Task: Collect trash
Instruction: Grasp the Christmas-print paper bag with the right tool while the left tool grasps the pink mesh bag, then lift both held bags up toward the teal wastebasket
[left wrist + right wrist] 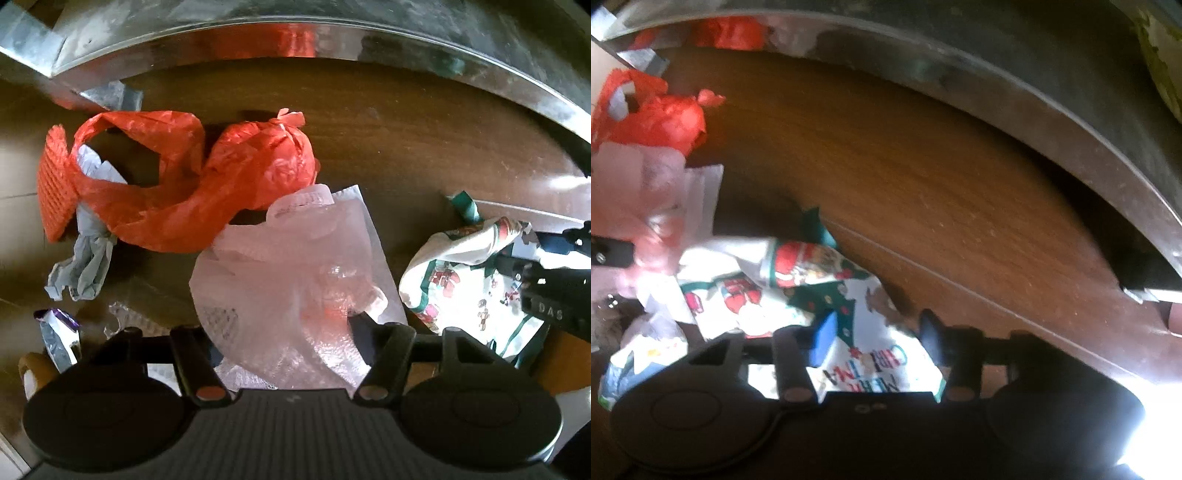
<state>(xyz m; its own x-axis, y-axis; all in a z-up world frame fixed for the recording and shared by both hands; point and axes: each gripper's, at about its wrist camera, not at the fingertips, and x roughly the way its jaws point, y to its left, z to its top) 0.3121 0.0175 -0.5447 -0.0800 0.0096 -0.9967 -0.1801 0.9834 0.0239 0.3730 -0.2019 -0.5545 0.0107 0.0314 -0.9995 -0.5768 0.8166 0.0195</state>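
A: Plastic, pinkish and see-through, a bag (295, 280) sits between the half-open left gripper (284, 354); whether it's pinched, I cannot tell.

B: And the right gripper (871, 354)?

A: Half-open around Christmas wrapping paper (820, 295); grip is unclear, blurred. On the wooden floor (424, 147), a red bag (192, 177) and grey scrap (83, 269) remain uncollected.

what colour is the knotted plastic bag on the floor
Red-orange; the knotted plastic bag shows best in the left wrist view.
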